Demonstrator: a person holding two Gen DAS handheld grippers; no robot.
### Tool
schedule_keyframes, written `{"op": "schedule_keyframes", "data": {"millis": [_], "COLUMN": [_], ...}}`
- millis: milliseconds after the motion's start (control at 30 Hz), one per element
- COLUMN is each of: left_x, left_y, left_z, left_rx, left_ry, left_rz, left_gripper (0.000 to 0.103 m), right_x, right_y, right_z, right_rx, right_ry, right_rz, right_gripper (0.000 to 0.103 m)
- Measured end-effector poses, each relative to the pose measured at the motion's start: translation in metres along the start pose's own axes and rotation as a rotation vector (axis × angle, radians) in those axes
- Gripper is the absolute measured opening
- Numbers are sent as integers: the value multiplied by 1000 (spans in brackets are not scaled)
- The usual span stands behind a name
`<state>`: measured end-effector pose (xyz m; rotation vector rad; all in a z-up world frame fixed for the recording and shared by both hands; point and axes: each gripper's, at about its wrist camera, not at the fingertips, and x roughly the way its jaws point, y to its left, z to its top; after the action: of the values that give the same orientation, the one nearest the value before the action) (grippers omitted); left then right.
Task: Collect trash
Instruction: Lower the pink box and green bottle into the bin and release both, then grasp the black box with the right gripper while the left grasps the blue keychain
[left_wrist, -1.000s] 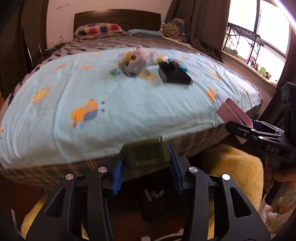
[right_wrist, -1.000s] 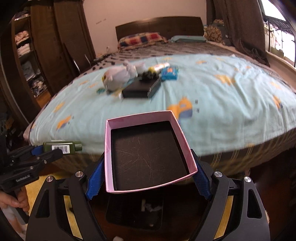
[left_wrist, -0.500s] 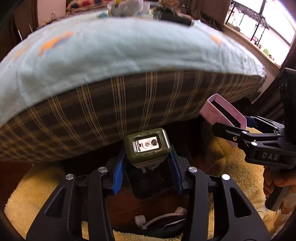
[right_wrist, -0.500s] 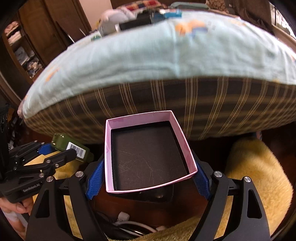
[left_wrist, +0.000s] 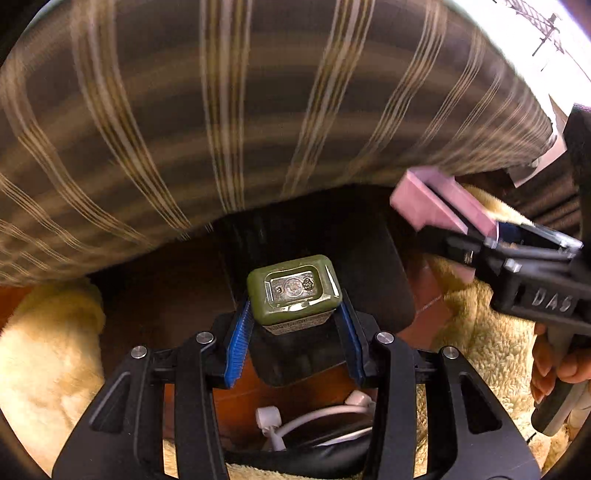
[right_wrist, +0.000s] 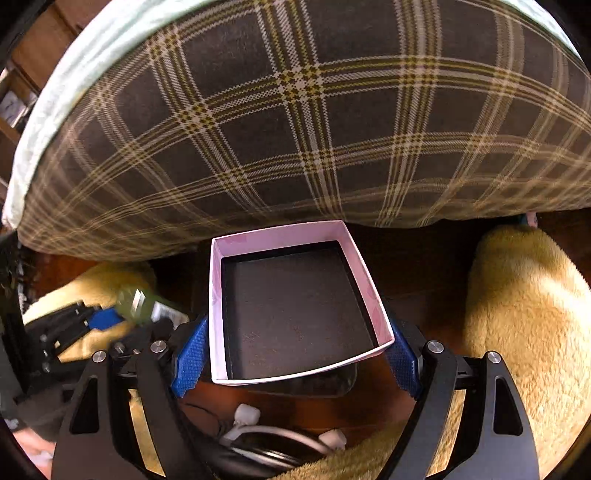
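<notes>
left gripper clamps a small green bottle, base forward, over a dark bin on the floor below the plaid bed edge. right gripper grips a shallow pink box above that bin. released off-centre, either could miss onto the yellow rug.

Both grippers dropped below bed edge toward dark bin.
</notes>
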<state>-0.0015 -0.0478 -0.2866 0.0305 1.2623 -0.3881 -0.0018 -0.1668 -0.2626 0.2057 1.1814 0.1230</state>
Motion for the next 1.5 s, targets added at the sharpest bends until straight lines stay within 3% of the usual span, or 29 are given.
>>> {"op": "schedule_keyframes", "data": {"millis": [200, 367, 500, 767, 900, 1267, 1500], "left_x": [15, 12, 6, -7, -22, -105, -135], "left_y": [-4, -11, -12, -7, -12, -10, 10], "left_z": [-6, 0, 2, 8, 11, 32, 63], "left_rx": [-3, 29, 23, 23, 37, 48, 49], "left_ry": [38, 29, 13, -17, -45, -239, -336], "left_rz": [-15, 27, 37, 54, 61, 81, 151], "left_gripper": [41, 42, 62, 74, 78, 82, 83], "right_x": [13, 16, 12, -11, -36, -133, -146], "right_y": [9, 10, 6, -6, -12, -13, 2], "right_z": [5, 17, 27, 33, 36, 62, 104], "right_rx": [-13, -10, -4, 18, 35, -15, -49], "right_ry": [25, 27, 16, -30, -88, -354, -438], "right_rz": [-14, -14, -28, -31, 9, -2, 15], "right_gripper": [83, 84, 89, 90, 90, 91, 93]}}
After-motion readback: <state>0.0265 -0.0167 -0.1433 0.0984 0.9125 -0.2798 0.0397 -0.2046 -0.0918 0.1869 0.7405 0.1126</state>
